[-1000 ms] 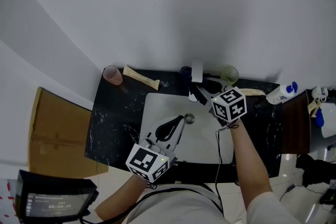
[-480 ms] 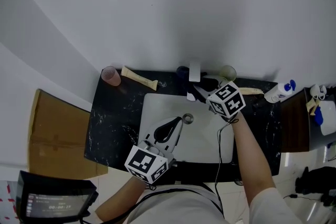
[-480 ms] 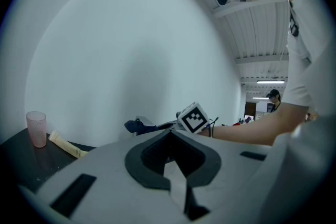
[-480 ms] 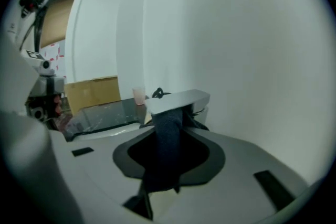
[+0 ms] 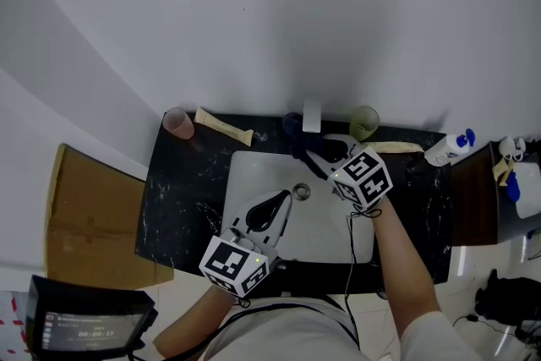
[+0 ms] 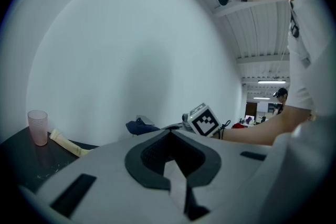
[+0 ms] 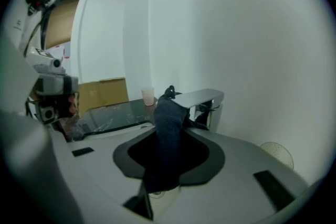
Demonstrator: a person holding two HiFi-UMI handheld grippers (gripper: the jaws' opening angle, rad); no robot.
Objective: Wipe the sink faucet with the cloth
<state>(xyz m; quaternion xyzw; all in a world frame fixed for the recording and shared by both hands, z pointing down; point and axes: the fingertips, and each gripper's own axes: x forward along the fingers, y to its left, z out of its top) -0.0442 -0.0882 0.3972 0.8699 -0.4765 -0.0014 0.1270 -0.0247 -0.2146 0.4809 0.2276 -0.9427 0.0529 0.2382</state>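
The chrome faucet (image 5: 312, 116) stands at the back rim of the white sink (image 5: 254, 173); the right gripper view shows its flat spout (image 7: 202, 97). My right gripper (image 5: 314, 153) is shut on a dark blue cloth (image 7: 168, 131). The cloth's free end (image 5: 295, 126) lies against the left side of the spout. My left gripper (image 5: 288, 196) hangs over the basin in front of the drain (image 5: 301, 191), shut with nothing in it, apart from the faucet.
On the black counter (image 5: 182, 182) stand a pink cup (image 5: 179, 122) and a beige tube (image 5: 225, 126) at the back left. A green cup (image 5: 364, 122), another tube (image 5: 401, 148) and a white bottle (image 5: 448, 150) are at the back right. A cardboard box (image 5: 84, 216) stands on the left.
My right gripper has shifted a little left and toward me and rolled, dragging the cloth along the faucet's left side. The left gripper has stayed in place.
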